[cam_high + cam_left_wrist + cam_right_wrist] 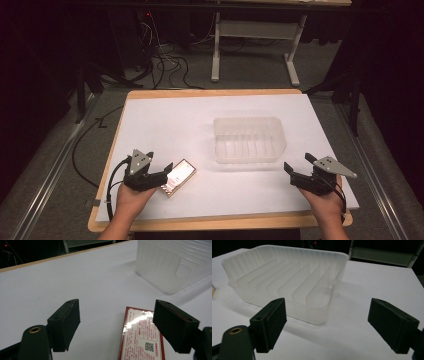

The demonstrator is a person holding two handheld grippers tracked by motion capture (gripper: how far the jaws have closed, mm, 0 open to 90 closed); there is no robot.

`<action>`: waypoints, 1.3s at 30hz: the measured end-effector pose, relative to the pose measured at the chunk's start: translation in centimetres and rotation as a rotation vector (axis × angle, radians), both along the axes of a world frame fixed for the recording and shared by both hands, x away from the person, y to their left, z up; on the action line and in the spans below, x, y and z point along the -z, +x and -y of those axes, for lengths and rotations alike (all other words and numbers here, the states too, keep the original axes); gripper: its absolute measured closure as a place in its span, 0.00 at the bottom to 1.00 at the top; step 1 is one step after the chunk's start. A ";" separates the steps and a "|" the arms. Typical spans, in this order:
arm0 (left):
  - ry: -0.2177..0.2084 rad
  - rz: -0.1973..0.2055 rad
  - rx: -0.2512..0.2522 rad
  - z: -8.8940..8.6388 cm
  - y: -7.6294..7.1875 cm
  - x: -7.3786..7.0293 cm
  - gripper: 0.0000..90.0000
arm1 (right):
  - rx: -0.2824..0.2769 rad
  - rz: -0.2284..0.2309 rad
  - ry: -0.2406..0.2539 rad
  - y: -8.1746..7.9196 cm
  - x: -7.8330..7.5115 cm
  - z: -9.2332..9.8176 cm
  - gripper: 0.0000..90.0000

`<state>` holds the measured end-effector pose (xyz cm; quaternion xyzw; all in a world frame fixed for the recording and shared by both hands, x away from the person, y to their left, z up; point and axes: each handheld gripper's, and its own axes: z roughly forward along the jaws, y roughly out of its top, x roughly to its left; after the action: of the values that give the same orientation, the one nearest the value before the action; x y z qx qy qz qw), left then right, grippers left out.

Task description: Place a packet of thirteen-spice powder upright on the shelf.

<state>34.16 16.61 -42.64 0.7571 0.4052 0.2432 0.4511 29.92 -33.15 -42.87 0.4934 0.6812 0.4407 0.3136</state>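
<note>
Two grippers low over a white table, biggest thing in the high view, which also takes in the floor, cables and a desk frame behind. Clear bin sits right of centre; the right gripper view adds its upright inner dividers. Box lies flat, left of the bin and well apart from it; the left gripper view adds a red border, small print and a QR code on it. Left gripper points right, hand low at the near edge, jaws part open, box tip between them, pads not pressing. Right gripper points left toward the bin, jaws wide, nothing held.
</note>
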 end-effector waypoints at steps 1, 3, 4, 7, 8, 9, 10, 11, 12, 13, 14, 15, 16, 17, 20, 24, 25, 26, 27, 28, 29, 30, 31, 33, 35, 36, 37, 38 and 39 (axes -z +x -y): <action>-0.005 -0.001 0.001 0.1 -0.1 -0.1 0.25 | 0.014 0.008 -0.016 -0.1 -0.1 -0.2 0.12; -0.003 0.001 -0.004 0.2 -0.1 -0.1 0.25 | 0.026 0.019 -0.034 -0.3 -0.1 -0.3 0.13; -0.003 0.001 -0.004 0.2 -0.1 -0.1 0.25 | 0.025 0.021 -0.034 -0.3 -0.1 -0.3 0.13; 0.011 -0.011 0.009 0.6 -0.2 -0.1 0.25 | 0.021 -0.003 -0.015 -0.3 0.0 -0.3 0.14; 0.013 -0.016 0.010 0.8 -0.2 -0.1 0.25 | 0.022 -0.008 -0.017 -0.2 0.0 -0.3 0.15; 0.013 -0.016 0.010 0.8 -0.2 -0.1 0.25 | 0.025 -0.008 -0.018 -0.2 0.1 -0.3 0.15; 0.018 -0.022 0.017 0.8 -0.1 0.0 0.25 | 0.025 -0.008 -0.018 -0.2 0.1 -0.3 0.15; 0.024 -0.028 0.020 1.0 -0.1 0.0 0.25 | 0.033 0.008 -0.019 -0.3 0.1 -0.1 0.13; 0.030 -0.031 0.021 1.1 -0.1 0.0 0.25 | 0.033 0.008 -0.019 -0.3 0.1 -0.1 0.13; 0.035 -0.034 0.022 1.2 -0.1 0.0 0.25 | 0.035 0.001 -0.011 -0.3 0.1 -0.1 0.13; 0.037 -0.040 0.023 1.3 0.0 0.0 0.25 | 0.032 0.004 -0.010 -0.3 0.0 -0.1 0.14; 0.043 -0.050 0.024 1.4 0.0 0.1 0.25 | 0.032 0.004 -0.010 -0.3 0.0 -0.1 0.14; 0.057 -0.064 0.031 1.6 0.1 0.2 0.25 | 0.027 0.009 -0.010 -0.3 0.0 -0.1 0.15; 0.073 -0.093 0.044 1.9 0.3 0.4 0.24 | 0.017 0.015 -0.009 -0.3 0.0 -0.1 0.18; 0.099 -0.123 0.052 2.2 0.6 0.6 0.23 | 0.020 0.034 -0.015 -0.4 0.1 -0.2 0.18; 0.156 -0.175 0.061 2.7 1.4 0.9 0.22 | 0.026 0.030 -0.012 -0.4 0.1 0.0 0.18; 0.162 -0.193 0.066 2.8 1.6 0.8 0.22 | 0.032 0.032 -0.010 -0.5 0.1 0.0 0.18; 0.162 -0.193 0.066 2.8 1.6 0.8 0.22 | 0.032 0.032 -0.010 -0.5 0.1 0.0 0.18; 0.169 -0.205 0.072 2.9 1.7 0.8 0.22 | 0.035 0.038 -0.004 -0.5 0.1 0.0 0.18; 0.198 -0.232 0.089 3.1 1.9 0.8 0.21 | 0.030 0.030 0.010 -0.4 0.1 0.0 0.18; 0.198 -0.232 0.089 3.1 1.9 0.8 0.21 | 0.030 0.030 0.010 -0.4 0.1 0.0 0.18; 0.211 -0.247 0.099 3.3 2.0 0.8 0.21 | 0.024 0.025 0.011 -0.4 0.2 0.0 0.19; 0.234 -0.280 0.116 3.5 2.2 0.8 0.21 | 0.021 0.023 0.009 -0.4 0.2 0.0 0.19; 0.250 -0.291 0.124 3.7 2.3 0.8 0.20 | 0.023 0.021 0.011 -0.4 0.2 0.0 0.22; 0.297 -0.334 0.145 4.0 2.6 0.8 0.20 | 0.026 0.013 0.006 -0.3 0.2 0.1 0.22; 0.297 -0.334 0.145 4.0 2.6 0.8 0.19 | 0.026 0.013 0.006 -0.3 0.2 0.1 0.22; 0.317 -0.354 0.152 4.1 2.8 0.7 0.19 | 0.031 0.009 0.007 -0.3 0.2 0.2 0.23; 0.317 -0.354 0.152 4.1 2.8 0.7 0.19 | 0.035 0.006 0.011 -0.3 0.2 0.3 0.23; 0.333 -0.375 0.158 4.3 3.1 0.6 0.19 | 0.035 0.005 0.011 -0.3 0.2 0.4 0.24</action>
<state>37.22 12.32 -43.28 0.8820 0.3758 0.1262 0.2547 29.63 -33.57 -43.03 0.5059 0.6691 0.4402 0.3204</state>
